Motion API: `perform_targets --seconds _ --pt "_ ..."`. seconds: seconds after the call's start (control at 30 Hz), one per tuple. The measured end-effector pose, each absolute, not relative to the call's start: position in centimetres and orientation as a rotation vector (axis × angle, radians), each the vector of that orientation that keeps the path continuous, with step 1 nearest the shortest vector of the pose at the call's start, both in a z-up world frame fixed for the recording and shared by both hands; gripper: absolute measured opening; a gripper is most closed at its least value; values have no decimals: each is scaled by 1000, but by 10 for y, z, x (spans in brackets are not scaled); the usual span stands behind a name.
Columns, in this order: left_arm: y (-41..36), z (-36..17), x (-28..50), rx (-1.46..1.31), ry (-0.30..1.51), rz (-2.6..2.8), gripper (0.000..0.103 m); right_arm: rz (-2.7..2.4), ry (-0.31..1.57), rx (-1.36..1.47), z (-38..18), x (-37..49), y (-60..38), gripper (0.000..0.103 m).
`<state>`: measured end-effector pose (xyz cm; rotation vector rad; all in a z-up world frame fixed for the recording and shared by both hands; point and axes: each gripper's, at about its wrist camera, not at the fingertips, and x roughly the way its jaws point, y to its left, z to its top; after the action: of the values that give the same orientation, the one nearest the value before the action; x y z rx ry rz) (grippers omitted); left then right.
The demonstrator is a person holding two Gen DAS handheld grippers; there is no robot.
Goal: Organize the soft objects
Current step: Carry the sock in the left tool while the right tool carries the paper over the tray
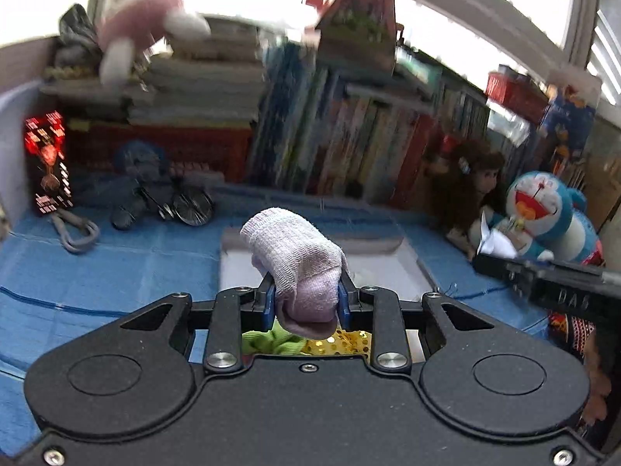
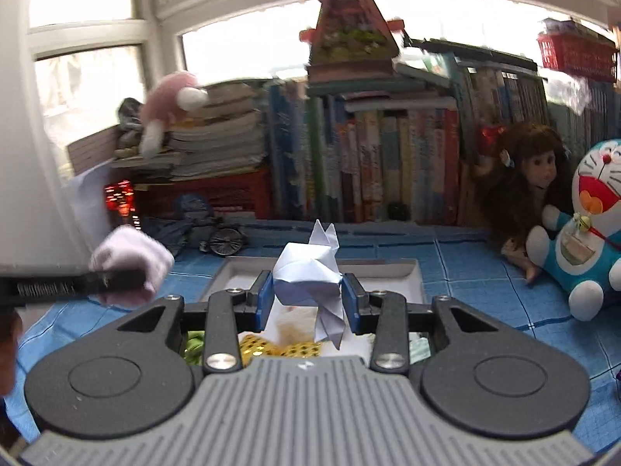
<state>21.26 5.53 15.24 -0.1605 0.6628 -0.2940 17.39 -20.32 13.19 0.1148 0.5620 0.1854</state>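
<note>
The left claw is clamped on a rolled pale lilac knitted sock, held above the shallow grey tray. The right claw is closed on a folded white paper animal over the same tray, above a green cloth and a gold sequinned fabric at the tray's near edge. Each item is best lowered onto a bare part of the tray and released only once it rests there, lest the paper be crushed. No writing can be read clearly; only faint letters resembling "DAS" are seen on the right claw's body.

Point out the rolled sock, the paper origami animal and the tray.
rolled sock (image 1: 299, 260), left wrist view, knit middle.
paper origami animal (image 2: 306, 275), right wrist view, body.
tray (image 2: 411, 272), right wrist view, right rim.
</note>
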Motion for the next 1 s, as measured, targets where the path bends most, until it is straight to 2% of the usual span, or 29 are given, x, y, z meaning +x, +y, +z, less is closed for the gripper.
perform_targets --seconds 0.27,0.67,1.0 --pt "30 119 277 -174 854 -255 28 148 763 174 101 235 -217 43" --pt "17 75 332 -160 984 -204 28 132 952 275 50 297 -224 43" --pt "10 57 346 -182 1037 -222 29 117 1025 322 25 314 -230 44"
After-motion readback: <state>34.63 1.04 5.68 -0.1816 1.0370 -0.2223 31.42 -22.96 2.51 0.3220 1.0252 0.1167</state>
